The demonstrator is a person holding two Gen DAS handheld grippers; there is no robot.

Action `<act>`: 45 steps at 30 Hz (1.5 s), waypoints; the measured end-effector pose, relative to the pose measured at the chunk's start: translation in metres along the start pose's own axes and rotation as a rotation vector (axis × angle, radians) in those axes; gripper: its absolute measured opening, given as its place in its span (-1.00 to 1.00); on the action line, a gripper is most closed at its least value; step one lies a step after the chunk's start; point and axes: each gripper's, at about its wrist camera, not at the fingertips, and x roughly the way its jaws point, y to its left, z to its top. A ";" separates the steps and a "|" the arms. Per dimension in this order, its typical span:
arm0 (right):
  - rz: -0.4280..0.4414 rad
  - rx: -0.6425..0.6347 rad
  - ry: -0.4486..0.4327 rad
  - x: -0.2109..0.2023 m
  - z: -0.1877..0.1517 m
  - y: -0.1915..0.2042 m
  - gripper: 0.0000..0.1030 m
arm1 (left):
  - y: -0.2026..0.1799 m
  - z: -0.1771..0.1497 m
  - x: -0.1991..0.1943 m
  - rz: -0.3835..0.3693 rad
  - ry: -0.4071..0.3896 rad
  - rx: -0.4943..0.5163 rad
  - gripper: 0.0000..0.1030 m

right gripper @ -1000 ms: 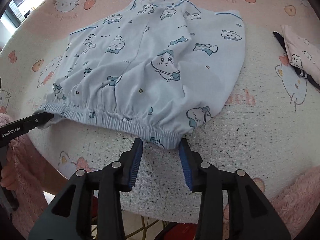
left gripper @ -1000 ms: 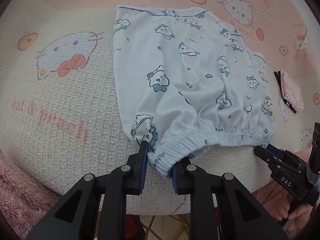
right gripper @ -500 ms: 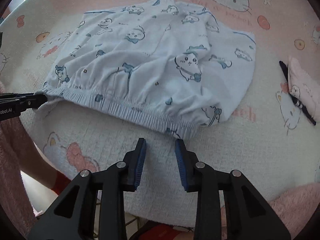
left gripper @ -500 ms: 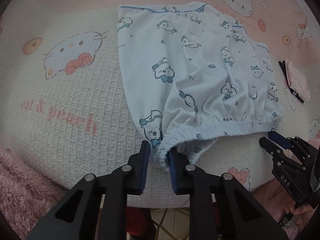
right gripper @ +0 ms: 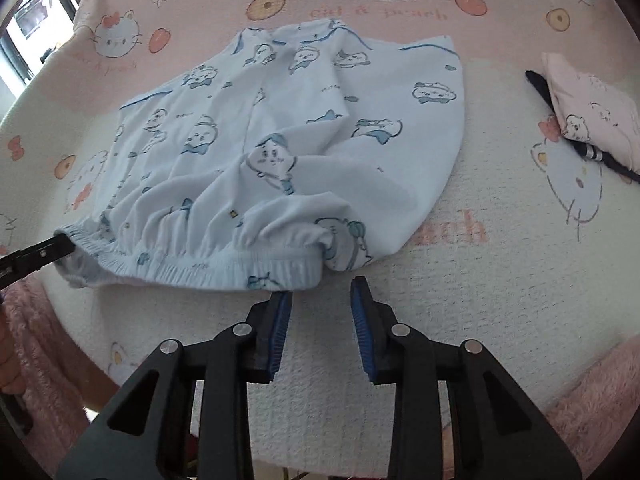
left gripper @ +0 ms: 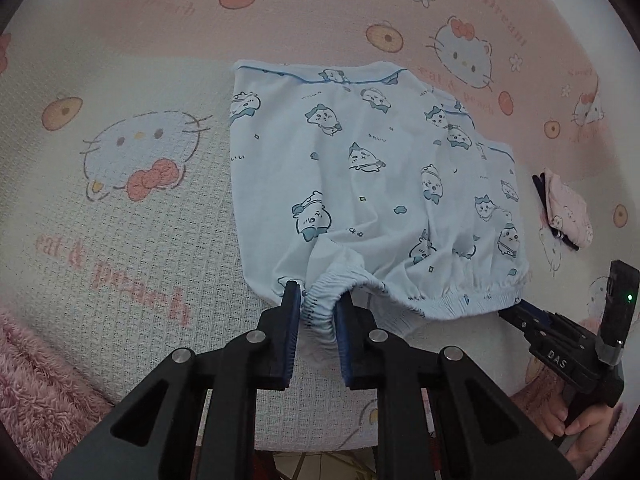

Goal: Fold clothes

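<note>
Pale-blue shorts (left gripper: 360, 184) lie waistband nearest, left gripper (left gripper: 316, 312) jaws pinching it, right gripper (right gripper: 320, 300) jaws apart, empty.

I'm at home, in what looks like a bedroom or living space. My work surface is covered with a pink and cream waffle-weave blanket (left gripper: 132, 216) printed with cartoon cats, peaches and the words "Sweet Dream". A fluffy pink throw (right gripper: 592, 392) lies along its near edge, children's light-blue printed shorts (right gripper: 304, 152) are spread on it, and a window (right gripper: 36, 28) shows at one corner.
</note>
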 end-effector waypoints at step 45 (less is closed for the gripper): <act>-0.021 0.126 0.240 -0.017 -0.026 -0.023 -0.73 | -0.028 -0.033 -0.005 -0.044 0.162 0.207 -0.34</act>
